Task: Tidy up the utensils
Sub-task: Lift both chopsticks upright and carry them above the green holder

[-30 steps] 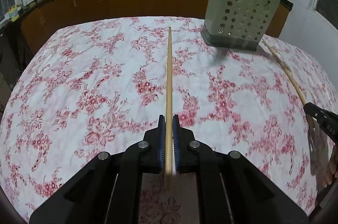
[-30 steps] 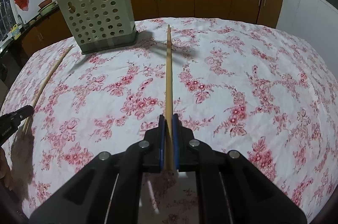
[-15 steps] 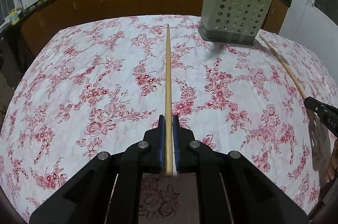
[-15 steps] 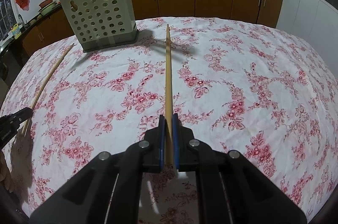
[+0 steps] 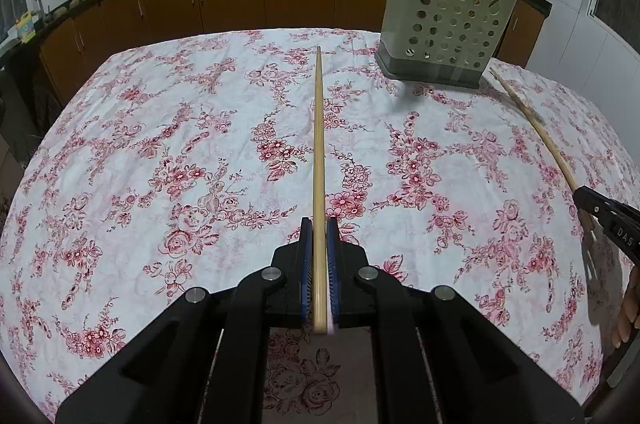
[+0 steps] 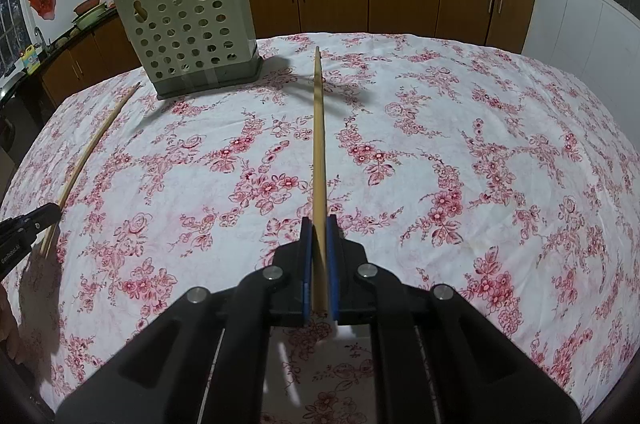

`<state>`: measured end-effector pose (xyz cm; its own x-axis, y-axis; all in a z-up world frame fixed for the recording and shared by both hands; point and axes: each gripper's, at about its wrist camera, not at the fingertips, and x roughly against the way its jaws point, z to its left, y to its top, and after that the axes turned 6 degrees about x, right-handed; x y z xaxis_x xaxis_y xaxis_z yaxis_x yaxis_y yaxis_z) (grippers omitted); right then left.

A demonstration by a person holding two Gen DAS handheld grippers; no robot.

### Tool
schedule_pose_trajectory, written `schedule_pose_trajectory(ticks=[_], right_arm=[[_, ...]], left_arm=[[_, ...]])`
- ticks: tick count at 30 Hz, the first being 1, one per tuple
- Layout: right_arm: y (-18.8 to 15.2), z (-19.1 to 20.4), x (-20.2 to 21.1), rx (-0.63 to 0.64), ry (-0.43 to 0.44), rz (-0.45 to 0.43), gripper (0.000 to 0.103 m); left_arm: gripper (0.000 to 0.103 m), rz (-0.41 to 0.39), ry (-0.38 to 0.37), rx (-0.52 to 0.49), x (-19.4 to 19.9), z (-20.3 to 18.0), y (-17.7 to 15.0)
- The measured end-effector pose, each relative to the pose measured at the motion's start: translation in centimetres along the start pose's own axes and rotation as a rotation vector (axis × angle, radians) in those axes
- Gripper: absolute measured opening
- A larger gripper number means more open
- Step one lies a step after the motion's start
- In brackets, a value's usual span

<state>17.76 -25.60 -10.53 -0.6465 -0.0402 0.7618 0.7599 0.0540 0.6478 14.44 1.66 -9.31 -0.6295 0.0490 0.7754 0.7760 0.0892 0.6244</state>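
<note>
step: load holder | my left tool (image 5: 319, 260) and right tool (image 6: 319, 260) each clamp a chopstick (image 5: 318, 151), pointing up-frame | holder (image 5: 448, 23) upper right in left view, upper left in right view

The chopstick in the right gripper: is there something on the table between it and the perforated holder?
Nothing visible. The right gripper is shut on its chopstick, and only bare floral tablecloth lies between its tip and the holder, which already holds chopsticks.
</note>
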Motion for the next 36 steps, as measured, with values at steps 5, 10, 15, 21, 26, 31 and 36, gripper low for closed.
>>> schedule_pose_trajectory(ticks=[5,10,15,21,26,31,36], right_arm=[[0.0,0.0,0.0,0.0,0.0,0.0,0.009],[0.1,-0.3,0.5,-0.008,0.008,-0.009,0.008],[1.3,-0.9,3.2,-0.017,0.003,-0.102,0.008],[2.6,-1.6,6.4,-0.041,0.007,-0.21,0.008],[3.7,-1.9,8.4,-0.052,0.011,-0.282,0.008],[4.5,-2.1,10.3,-0.059,0.015,-0.355,0.008],[5.3,-2.3,11.7,-0.071,0.017,-0.415,0.008]], left_arm=[[0.008,0.0,0.004,-0.003,0.0,0.0,0.0],[0.008,0.004,-0.002,-0.006,0.1,0.1,0.1],[0.008,-0.04,-0.031,0.008,1.7,0.3,0.7],[0.007,-0.136,-0.059,0.017,4.5,0.4,2.2],[0.007,-0.221,-0.077,0.045,6.9,0.7,3.8],[0.007,-0.298,-0.096,0.073,9.1,0.8,5.3],[0.007,-0.346,-0.112,0.08,10.4,0.8,6.4]])
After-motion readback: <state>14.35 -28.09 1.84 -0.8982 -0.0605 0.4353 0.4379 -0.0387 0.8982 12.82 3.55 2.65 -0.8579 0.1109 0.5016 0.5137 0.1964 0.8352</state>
